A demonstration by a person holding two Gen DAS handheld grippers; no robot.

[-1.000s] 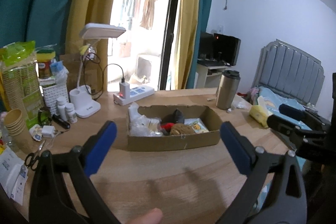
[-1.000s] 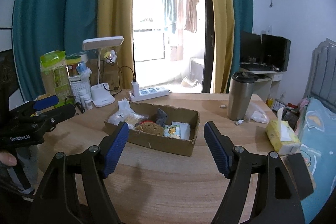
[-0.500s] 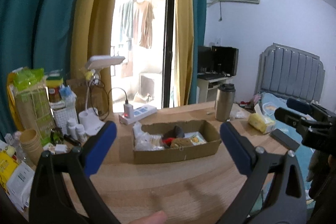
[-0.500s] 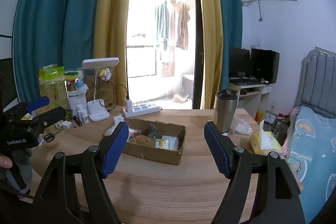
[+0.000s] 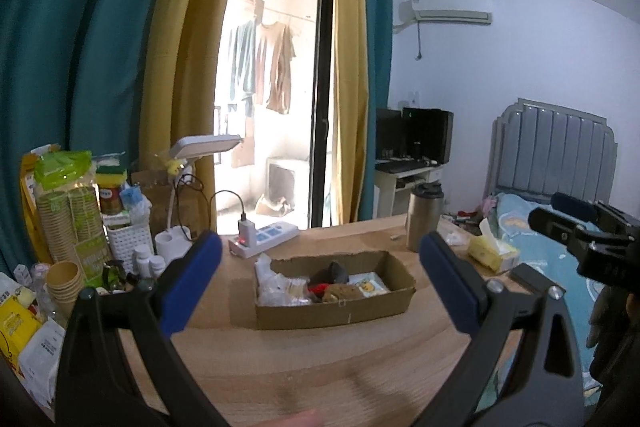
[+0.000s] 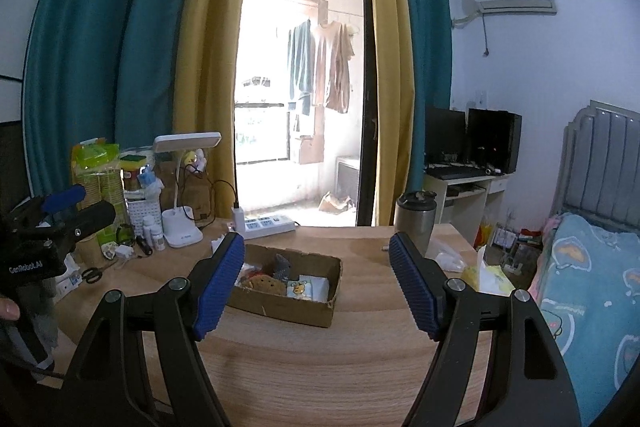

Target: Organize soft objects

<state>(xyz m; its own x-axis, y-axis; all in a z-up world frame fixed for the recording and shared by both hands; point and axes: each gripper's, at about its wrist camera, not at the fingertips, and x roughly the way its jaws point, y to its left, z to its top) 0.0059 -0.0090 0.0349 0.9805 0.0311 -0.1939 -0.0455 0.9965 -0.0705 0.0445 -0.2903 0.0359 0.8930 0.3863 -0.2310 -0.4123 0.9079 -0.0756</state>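
Note:
A shallow cardboard box (image 5: 336,311) (image 6: 316,311) sits on the wooden table and holds several soft items: a clear plastic bag (image 5: 276,285), a grey plush (image 5: 334,271) (image 6: 282,263), a brown cookie-like plush (image 5: 342,293) (image 6: 262,283) and a yellow-and-blue printed packet (image 5: 370,283) (image 6: 300,287). My left gripper (image 5: 320,287) is open and empty, well back from the box and above the table. My right gripper (image 6: 316,287) is open and empty, also back from the box. Each gripper shows at the edge of the other's view.
A steel tumbler (image 5: 424,217) (image 6: 414,223) and a yellow tissue pack (image 5: 490,251) stand right of the box. A power strip (image 5: 264,237), white desk lamp (image 6: 182,187), paper cups (image 5: 66,279), bottles and scissors (image 6: 92,273) crowd the left side. A bed (image 6: 592,291) lies to the right.
Both grippers have pulled back and risen away from the box, which now looks smaller and farther. Both have stayed open and empty.

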